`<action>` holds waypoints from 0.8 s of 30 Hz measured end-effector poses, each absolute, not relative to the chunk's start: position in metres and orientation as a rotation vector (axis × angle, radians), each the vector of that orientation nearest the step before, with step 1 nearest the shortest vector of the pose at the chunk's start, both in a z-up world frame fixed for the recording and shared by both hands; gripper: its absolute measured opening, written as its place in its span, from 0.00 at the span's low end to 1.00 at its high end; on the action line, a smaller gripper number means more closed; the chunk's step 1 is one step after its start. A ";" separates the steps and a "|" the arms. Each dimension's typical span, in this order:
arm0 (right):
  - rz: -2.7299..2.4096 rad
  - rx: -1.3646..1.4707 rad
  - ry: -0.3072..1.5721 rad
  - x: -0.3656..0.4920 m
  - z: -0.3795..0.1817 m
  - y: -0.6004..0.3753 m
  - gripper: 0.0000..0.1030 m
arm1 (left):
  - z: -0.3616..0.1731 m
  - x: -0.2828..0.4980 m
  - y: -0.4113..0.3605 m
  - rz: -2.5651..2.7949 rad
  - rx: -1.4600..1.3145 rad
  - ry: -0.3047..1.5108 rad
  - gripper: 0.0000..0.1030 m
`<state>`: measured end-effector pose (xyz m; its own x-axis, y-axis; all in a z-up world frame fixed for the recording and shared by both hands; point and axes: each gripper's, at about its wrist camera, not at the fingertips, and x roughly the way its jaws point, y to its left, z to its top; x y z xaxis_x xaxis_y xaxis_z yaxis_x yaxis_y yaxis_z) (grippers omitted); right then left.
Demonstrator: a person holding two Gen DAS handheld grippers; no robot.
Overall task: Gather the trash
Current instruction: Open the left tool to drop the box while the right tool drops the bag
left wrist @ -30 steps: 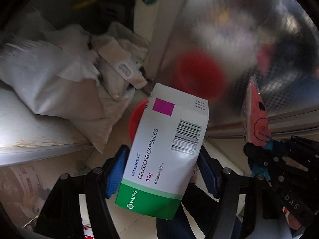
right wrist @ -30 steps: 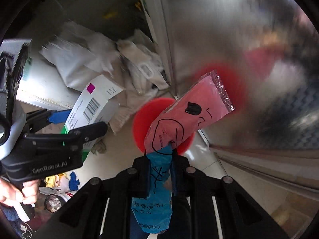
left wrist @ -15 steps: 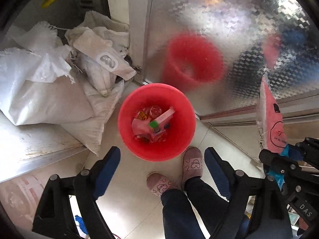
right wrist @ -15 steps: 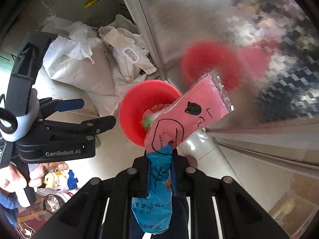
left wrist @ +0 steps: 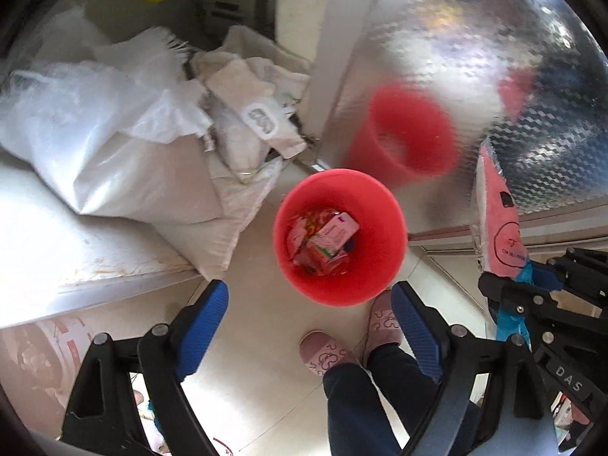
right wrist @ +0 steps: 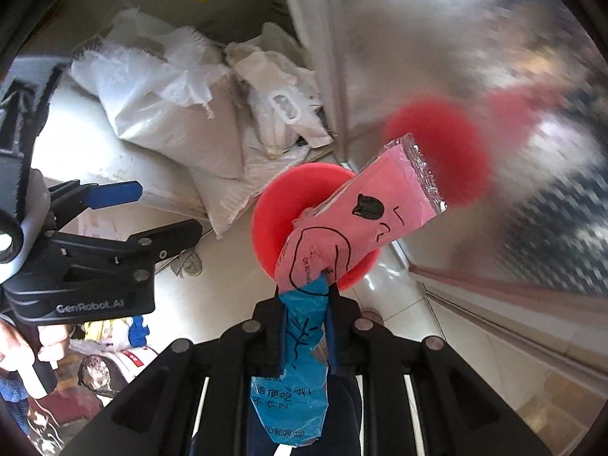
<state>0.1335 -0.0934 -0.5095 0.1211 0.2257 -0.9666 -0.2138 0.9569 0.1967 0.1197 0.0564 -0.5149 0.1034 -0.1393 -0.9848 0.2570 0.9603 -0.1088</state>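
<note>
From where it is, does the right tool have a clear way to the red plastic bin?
Probably yes: the red plastic bin sits open-topped just beyond the right tool, nothing between them.

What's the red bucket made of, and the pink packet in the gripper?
The red bucket looks like smooth plastic: one even colour, soft sheen, thin rounded rim. The pink packet seems to be thin plastic film, glossy and creased, with a clear crimped seal at its end. It bends where the right hand-held gripper pinches it.
</note>
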 end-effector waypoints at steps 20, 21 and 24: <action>0.430 -0.100 1.450 0.135 -0.527 -0.055 0.67 | -0.516 0.103 0.099 -0.180 0.089 1.440 0.84; 0.424 -0.100 1.454 0.134 -0.525 -0.055 0.67 | -0.513 0.102 0.099 -0.178 0.093 1.438 0.84; 0.397 -0.108 1.446 0.130 -0.514 -0.056 0.67 | -0.500 0.098 0.099 -0.174 0.099 1.431 0.84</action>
